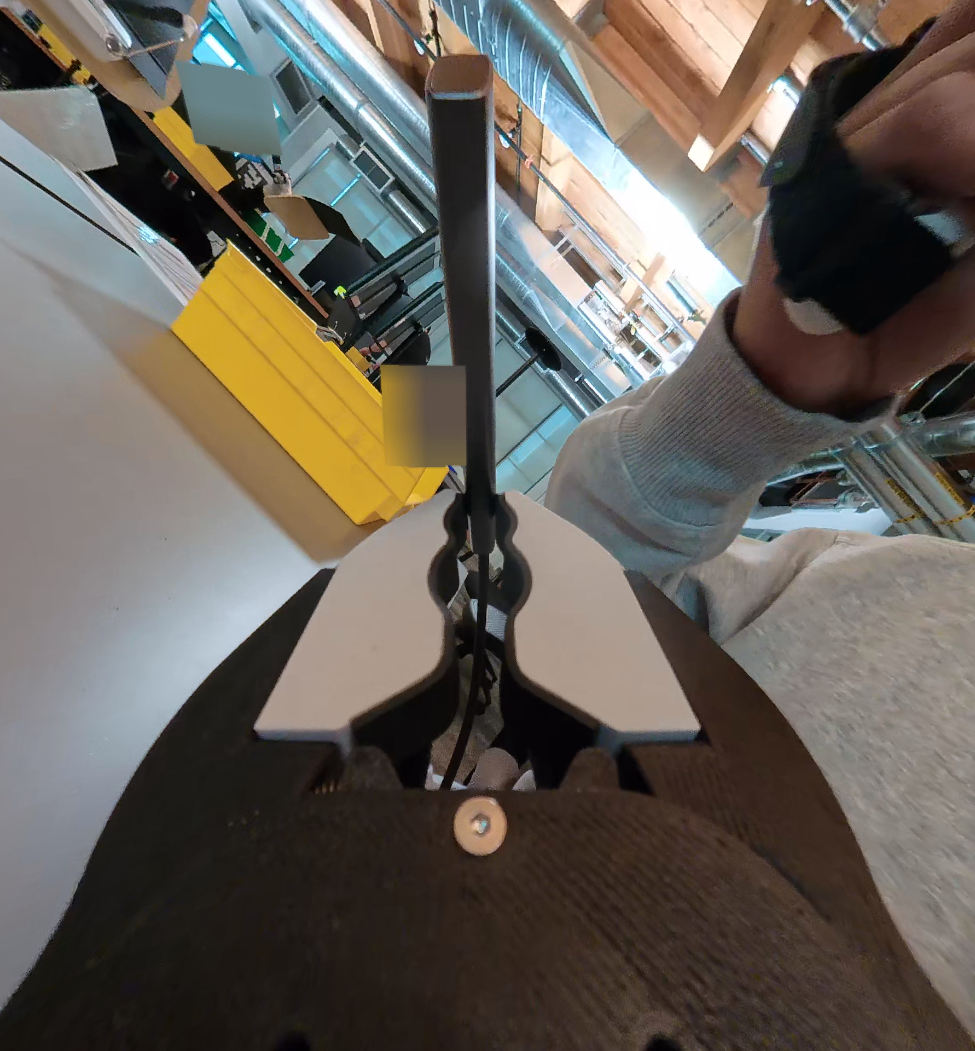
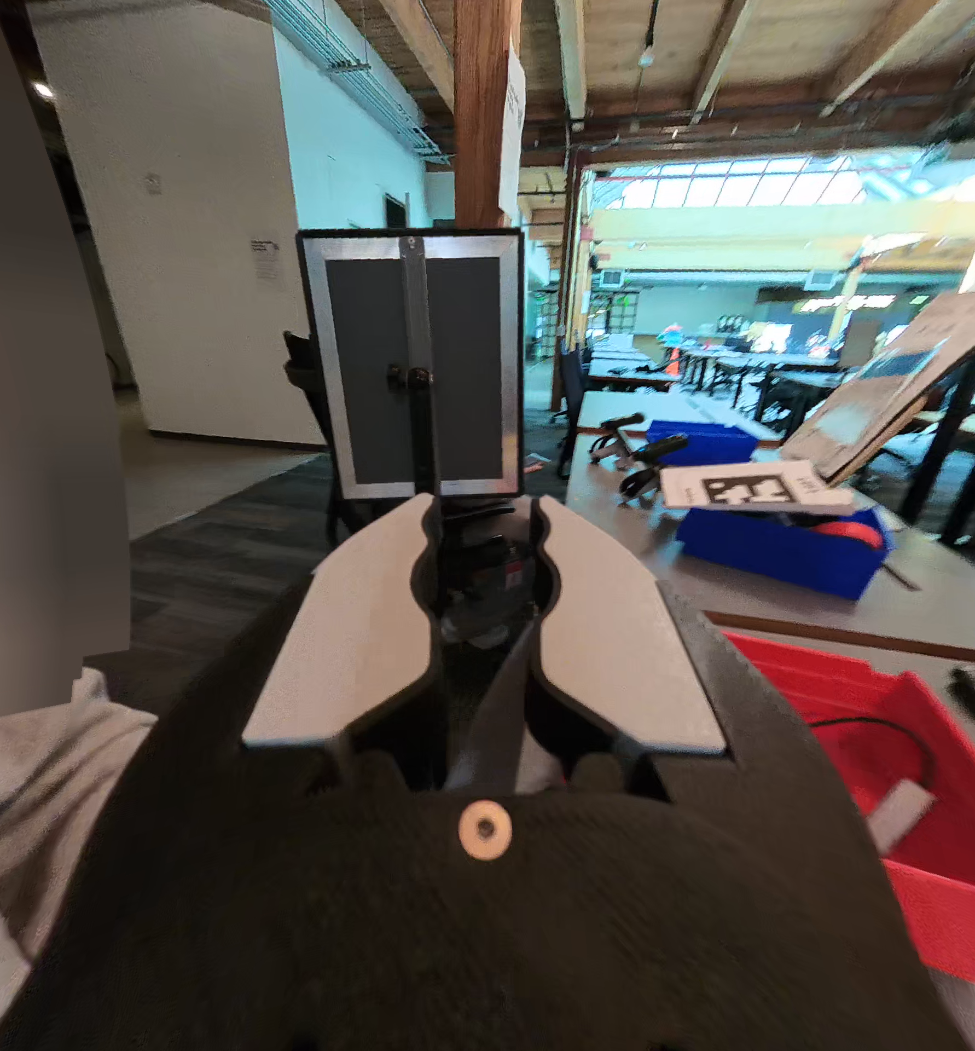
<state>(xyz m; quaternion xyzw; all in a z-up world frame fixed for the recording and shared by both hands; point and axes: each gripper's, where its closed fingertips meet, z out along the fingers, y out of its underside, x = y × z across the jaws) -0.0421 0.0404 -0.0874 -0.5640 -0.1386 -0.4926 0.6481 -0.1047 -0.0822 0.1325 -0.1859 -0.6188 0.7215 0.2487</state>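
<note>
In the left wrist view my left gripper (image 1: 478,503) is shut on a long thin black bar (image 1: 465,256), seen edge-on, which sticks straight out past the fingertips. A thin black cable (image 1: 474,654) hangs from the bar down between the fingers. A person's hand (image 1: 872,341) in a grey sleeve (image 1: 673,455) grips a black handle at the upper right. In the right wrist view my right gripper (image 2: 485,503) has its jaws apart. A dark grey flat strip (image 2: 494,711) lies in the gap against the right finger. A black device (image 2: 491,569) sits beyond the gap.
Yellow bins (image 1: 292,387) stand on a white table (image 1: 76,512) to the left. Ahead of the right gripper is a grey framed panel (image 2: 371,369) on a stand before a wooden post (image 2: 479,114). A red bin (image 2: 900,768), a blue bin (image 2: 775,551) and a tilted board (image 2: 900,375) are to the right. The gap from one gripper's tips to the other's is roughly 25 cm.
</note>
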